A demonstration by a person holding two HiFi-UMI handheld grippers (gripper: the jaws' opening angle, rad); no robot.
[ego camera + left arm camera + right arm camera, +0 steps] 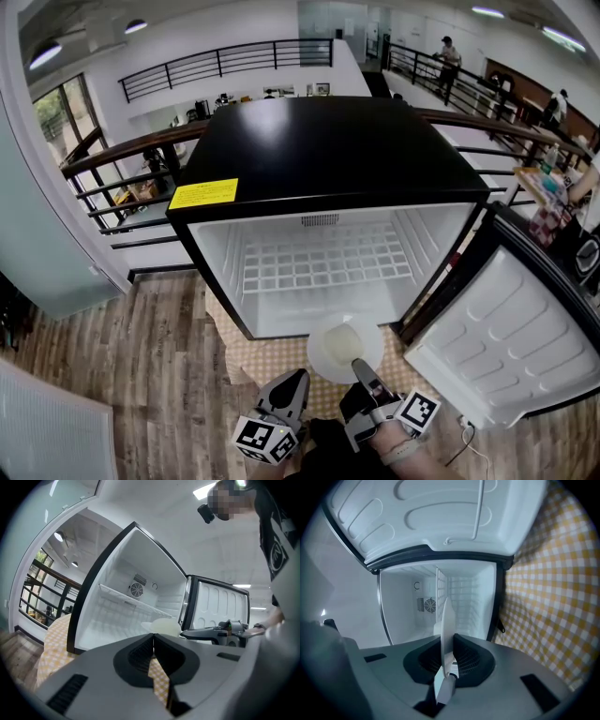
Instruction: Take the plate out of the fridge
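The small black fridge [328, 150] stands open, with its white inside bare down to the wire shelf [323, 258]. A pale round plate [342, 349] hangs just outside the fridge's front edge, over the checked cloth [267, 358]. My right gripper [361, 367] is shut on the plate's near rim. In the right gripper view the plate [447, 623] stands edge-on between the pads of the right gripper [449, 660]. My left gripper [296, 377] sits to the plate's left, shut with nothing in it. In the left gripper view the left gripper [153, 639] has its jaws meeting, and the plate [161, 626] shows beyond them.
The fridge door [511, 328] is swung wide to the right, its white liner facing up. Wooden floor [141, 366] lies to the left. A railing [122, 159] runs behind the fridge, and people stand far off at the back right.
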